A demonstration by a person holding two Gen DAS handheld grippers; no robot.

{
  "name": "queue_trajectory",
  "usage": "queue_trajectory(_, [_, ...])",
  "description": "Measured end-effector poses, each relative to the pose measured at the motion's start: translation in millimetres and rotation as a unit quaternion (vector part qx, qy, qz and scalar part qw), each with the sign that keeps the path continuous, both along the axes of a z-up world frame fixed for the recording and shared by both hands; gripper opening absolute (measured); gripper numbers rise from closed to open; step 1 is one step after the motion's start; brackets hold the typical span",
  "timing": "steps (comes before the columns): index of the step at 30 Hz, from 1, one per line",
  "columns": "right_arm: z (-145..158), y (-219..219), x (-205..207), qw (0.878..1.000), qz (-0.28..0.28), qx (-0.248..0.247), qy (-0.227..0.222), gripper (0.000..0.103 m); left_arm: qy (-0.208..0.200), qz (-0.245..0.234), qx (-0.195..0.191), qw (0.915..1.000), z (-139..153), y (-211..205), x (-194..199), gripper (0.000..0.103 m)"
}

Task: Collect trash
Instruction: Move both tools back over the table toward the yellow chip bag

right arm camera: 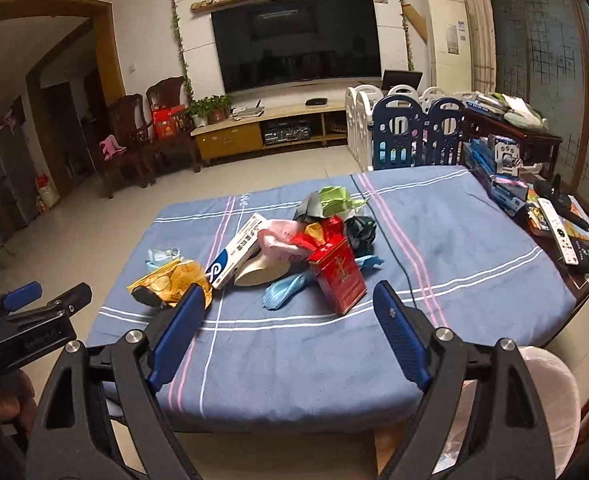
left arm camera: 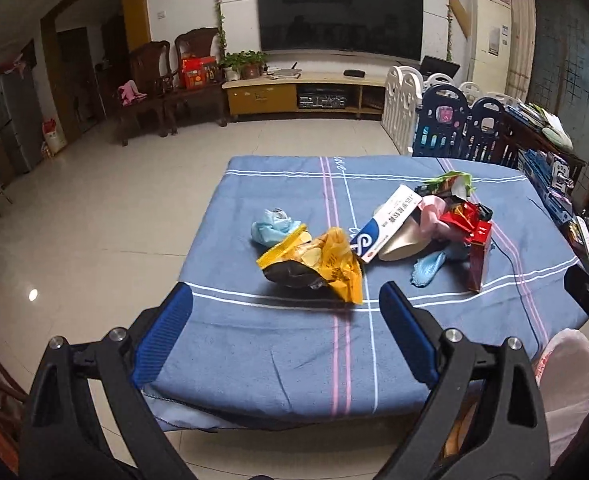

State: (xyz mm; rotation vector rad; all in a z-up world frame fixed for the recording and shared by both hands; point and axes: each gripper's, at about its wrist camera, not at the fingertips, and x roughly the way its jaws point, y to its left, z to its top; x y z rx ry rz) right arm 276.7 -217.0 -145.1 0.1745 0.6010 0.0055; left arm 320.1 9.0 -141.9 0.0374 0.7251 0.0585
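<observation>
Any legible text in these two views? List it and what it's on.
"ove": cursive end of a word woven into the blue tablecloth, far edge.
White and blue box: Chinese print, too blurred to read.
Red box: gold characters, unreadable.
Yellow snack bag: print unreadable.
Left tool: label too blurred.

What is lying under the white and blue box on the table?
The white and blue box leans on a beige bowl-like object and a pink bag. Whatever lies deeper beneath is covered.
</observation>
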Motion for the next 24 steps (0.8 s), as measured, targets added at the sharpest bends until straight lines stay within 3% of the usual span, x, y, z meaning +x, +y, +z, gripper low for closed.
queue_trajectory(3, [-7,-3,6,1.0,0.002,0.008,0.015,0.084,0.015,-0.012,-0.019,0.9996,-7,-4,0,0.094])
queue_trajectory(24, [-13,1,10,1.0,0.006,0.006,0.026,0.084,0.033,-0.031,-0.008,0.999,-19,-20,1,0.094])
